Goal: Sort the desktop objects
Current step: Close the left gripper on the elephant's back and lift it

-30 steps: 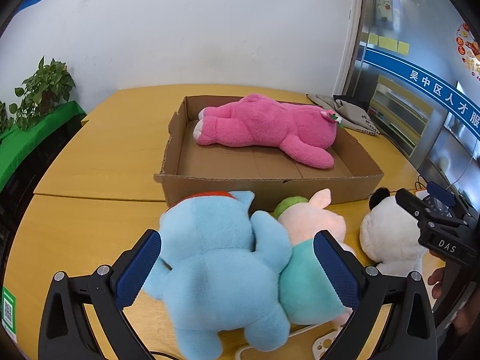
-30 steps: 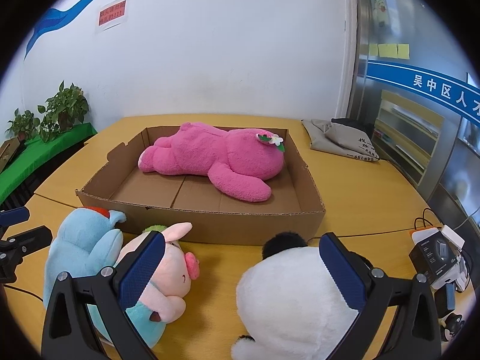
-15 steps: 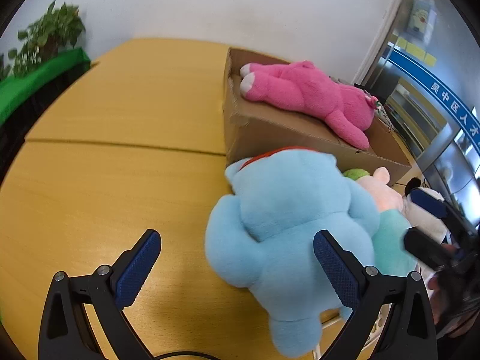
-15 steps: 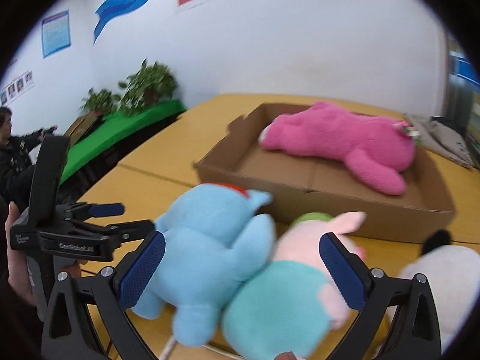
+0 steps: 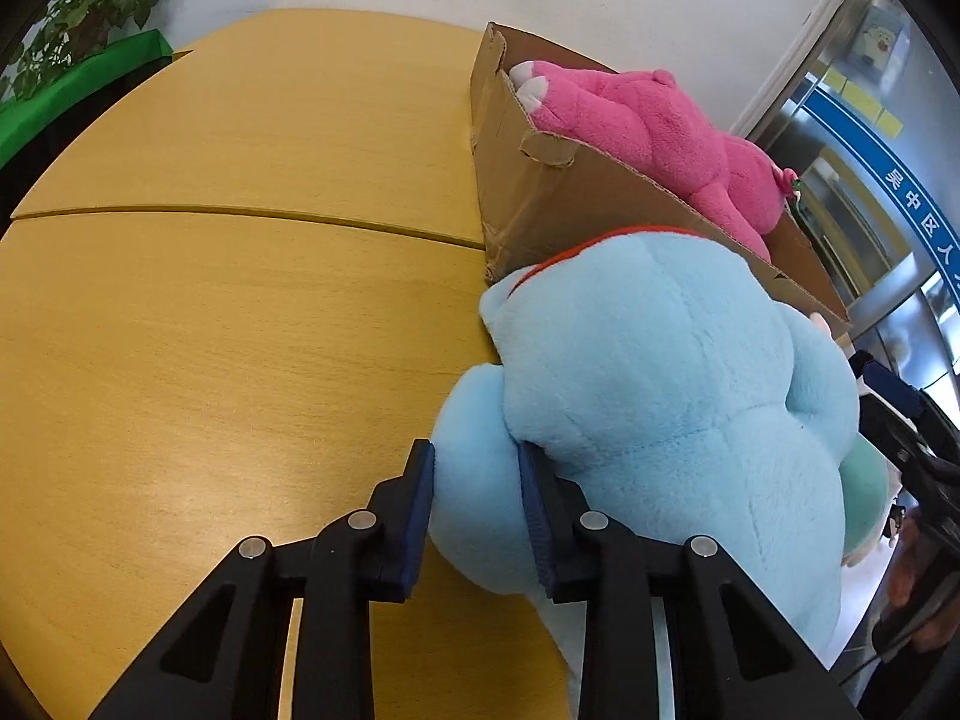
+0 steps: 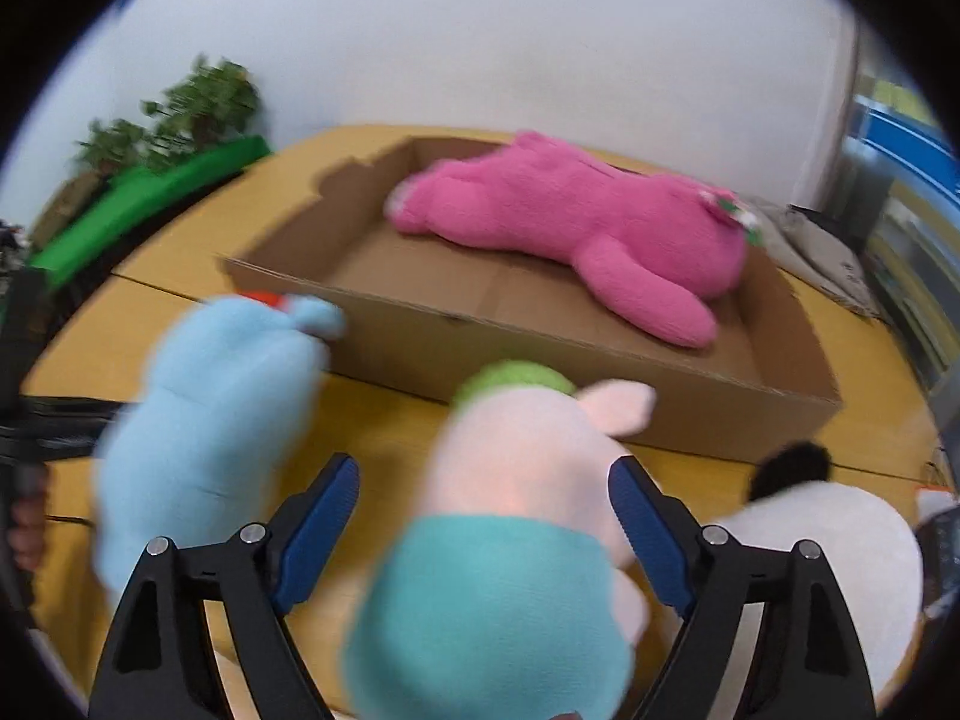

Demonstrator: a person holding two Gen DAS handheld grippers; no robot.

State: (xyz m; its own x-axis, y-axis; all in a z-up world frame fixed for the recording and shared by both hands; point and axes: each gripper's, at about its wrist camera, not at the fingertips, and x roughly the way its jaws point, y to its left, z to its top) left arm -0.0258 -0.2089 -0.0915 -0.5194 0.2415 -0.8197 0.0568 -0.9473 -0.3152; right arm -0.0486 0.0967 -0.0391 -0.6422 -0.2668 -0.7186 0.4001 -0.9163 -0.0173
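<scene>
My left gripper (image 5: 474, 480) is shut on a limb of the light blue plush toy (image 5: 666, 384), which lies on the wooden table against the cardboard box (image 5: 576, 210). A pink plush bear (image 5: 648, 126) lies inside the box. My right gripper (image 6: 483, 516) is open, its jaws on either side of the pink pig plush in a teal shirt (image 6: 510, 516), not pressing it. The blue plush (image 6: 210, 414) sits left of the pig, the box (image 6: 540, 354) and the pink bear (image 6: 576, 222) behind.
A white and black panda plush (image 6: 822, 546) lies at the right. The right gripper (image 5: 912, 438) shows at the right edge of the left wrist view. Potted plants on a green stand (image 6: 150, 168) are at the far left. A grey bag (image 6: 810, 246) lies behind the box.
My left gripper has closed from wide open onto the blue plush's limb. My right gripper has moved in over the pig plush and its jaws have narrowed. The right view is motion-blurred.
</scene>
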